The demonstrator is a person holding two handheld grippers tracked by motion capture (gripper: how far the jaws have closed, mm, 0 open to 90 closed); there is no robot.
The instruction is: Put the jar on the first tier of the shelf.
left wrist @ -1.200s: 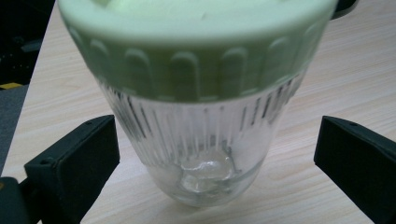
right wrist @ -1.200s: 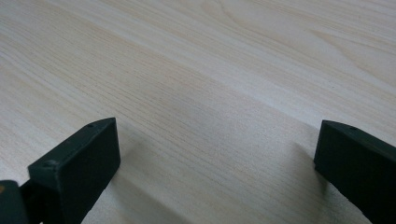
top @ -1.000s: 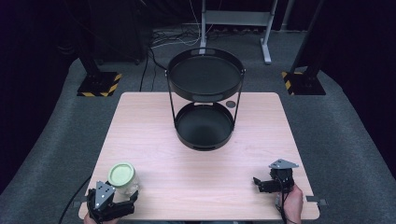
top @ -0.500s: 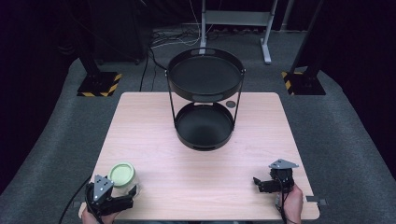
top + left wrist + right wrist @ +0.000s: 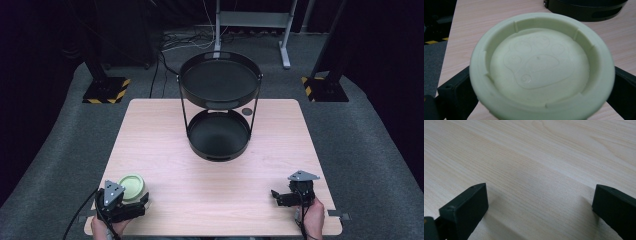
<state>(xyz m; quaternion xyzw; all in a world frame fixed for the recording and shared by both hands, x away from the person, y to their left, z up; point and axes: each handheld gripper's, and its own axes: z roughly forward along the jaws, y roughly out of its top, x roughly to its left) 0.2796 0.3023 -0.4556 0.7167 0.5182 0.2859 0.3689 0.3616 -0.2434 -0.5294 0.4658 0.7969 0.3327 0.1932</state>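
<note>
One pale green bowl [image 5: 132, 187] sits at the surface's [image 5: 215, 185] near-left corner, clamped between the left tongs [image 5: 541, 100]. The right tongs [image 5: 540, 205] rest apart over bare wood. One black two-tier stand [image 5: 219, 107] stands well beyond.

Matt plastic bowl [image 5: 541, 67], wood-grain table [image 5: 536, 157]

pale green bowl [image 5: 541, 67] — round, raised rim, paw print embossed inside | upright, empty | near-left corner of the wooden table [image 5: 215, 185] — between the left gripper's [image 5: 131, 202] jaws
</note>
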